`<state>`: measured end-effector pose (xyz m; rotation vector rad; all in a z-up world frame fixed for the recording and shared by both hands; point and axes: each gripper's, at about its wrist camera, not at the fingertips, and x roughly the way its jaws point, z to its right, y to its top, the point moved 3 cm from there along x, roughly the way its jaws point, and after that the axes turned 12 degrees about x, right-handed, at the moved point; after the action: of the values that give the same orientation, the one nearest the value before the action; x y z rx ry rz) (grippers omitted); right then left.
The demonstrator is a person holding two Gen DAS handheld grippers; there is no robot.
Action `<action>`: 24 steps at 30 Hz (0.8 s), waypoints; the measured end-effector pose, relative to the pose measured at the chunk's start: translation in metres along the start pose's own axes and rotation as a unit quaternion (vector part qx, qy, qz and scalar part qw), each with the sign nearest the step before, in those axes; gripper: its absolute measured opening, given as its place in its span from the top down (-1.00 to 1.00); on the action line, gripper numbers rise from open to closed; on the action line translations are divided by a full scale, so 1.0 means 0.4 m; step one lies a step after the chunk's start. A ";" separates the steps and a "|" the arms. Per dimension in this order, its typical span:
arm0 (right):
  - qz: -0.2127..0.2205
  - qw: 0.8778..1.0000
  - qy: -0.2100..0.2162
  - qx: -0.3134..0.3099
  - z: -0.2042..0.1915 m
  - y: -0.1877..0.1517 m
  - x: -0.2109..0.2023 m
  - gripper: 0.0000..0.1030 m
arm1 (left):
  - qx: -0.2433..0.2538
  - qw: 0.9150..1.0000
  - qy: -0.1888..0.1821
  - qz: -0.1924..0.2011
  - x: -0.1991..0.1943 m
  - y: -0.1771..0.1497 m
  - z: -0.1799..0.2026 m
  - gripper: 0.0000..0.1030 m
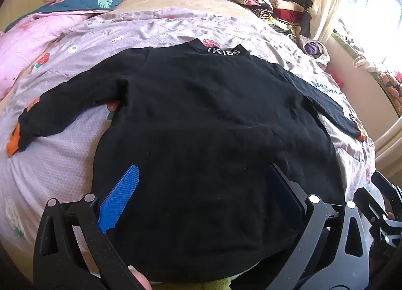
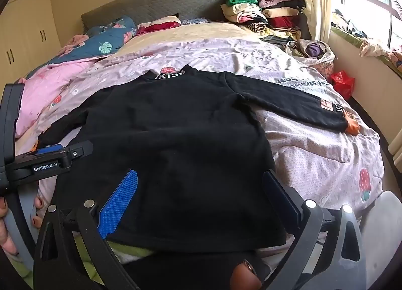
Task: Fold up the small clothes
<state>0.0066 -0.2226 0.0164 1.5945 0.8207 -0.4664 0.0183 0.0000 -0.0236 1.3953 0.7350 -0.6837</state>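
Both tongs, left [image 1: 201, 189] and right [image 2: 201, 189], gape empty over your black long-sleeved knit top [image 1: 213, 119], spread flat on the pink bed [image 1: 62, 154], collar at twelve o'clock; no fold made yet.

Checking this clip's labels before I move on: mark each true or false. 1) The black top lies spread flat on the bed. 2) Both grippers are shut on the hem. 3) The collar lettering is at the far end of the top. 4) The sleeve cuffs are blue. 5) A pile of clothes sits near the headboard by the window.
1) True: the black top lies spread on the bed, sleeves out to both sides.
2) False: the left gripper and right gripper both stand wide open over the top's near part, gripping nothing.
3) True: the collar is at the far end.
4) False: the cuffs are orange.
5) True: the pile sits there.
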 end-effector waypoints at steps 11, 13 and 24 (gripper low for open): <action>-0.004 1.000 0.000 -0.004 -0.012 -0.007 0.015 -0.92 | -0.002 1.000 -0.003 0.003 -0.001 0.000 0.000 -0.84; -0.003 1.000 0.000 -0.005 -0.009 -0.010 0.014 -0.92 | -0.002 1.000 -0.003 0.004 -0.001 0.001 0.000 -0.84; -0.004 1.000 -0.002 -0.007 -0.020 -0.005 -0.002 -0.92 | -0.001 1.000 -0.002 0.005 -0.009 0.007 -0.005 -0.84</action>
<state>0.0035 -0.2151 0.0173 1.5775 0.8247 -0.4686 0.0182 0.0023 -0.0191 1.3951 0.7255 -0.6779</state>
